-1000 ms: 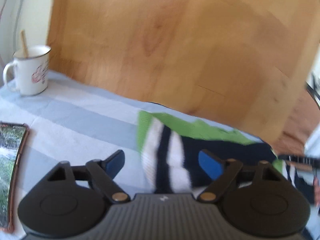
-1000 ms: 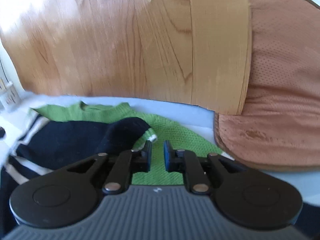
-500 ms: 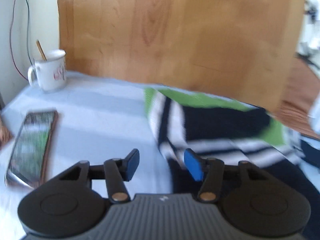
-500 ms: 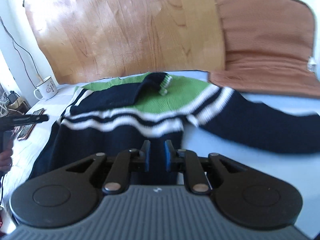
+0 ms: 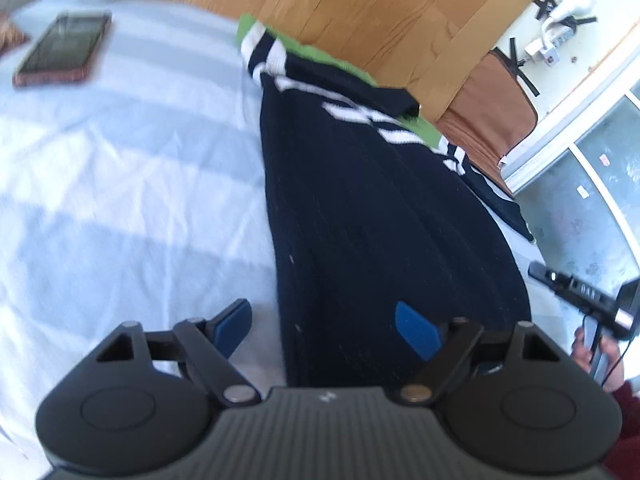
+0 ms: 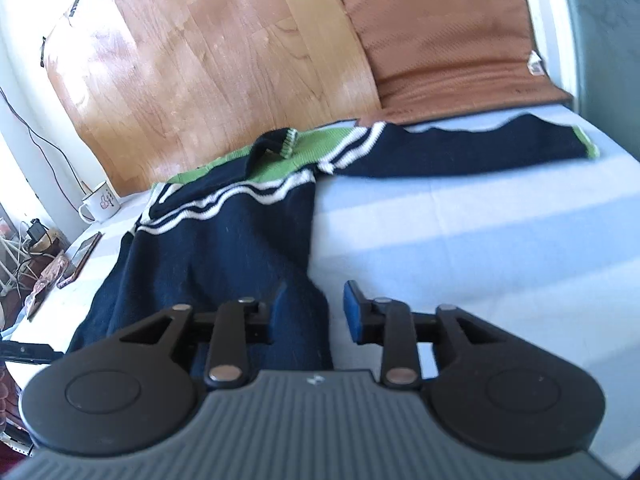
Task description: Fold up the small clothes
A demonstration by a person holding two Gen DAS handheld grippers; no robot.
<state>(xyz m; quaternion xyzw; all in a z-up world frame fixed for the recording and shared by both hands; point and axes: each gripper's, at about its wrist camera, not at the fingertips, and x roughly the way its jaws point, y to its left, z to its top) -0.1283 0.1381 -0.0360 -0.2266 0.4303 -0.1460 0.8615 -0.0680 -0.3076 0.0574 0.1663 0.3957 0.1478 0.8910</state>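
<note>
Navy sweater point(image 6: 224, 248) flat on bed, both tongs just opening.

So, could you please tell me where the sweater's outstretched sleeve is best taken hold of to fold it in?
Take it by the green cuff, coming in from the far right end of the outstretched sleeve, along its length. It lies flat and straight on the sheet, so the cuff is its free end and should carry the rest over cleanly.
</note>
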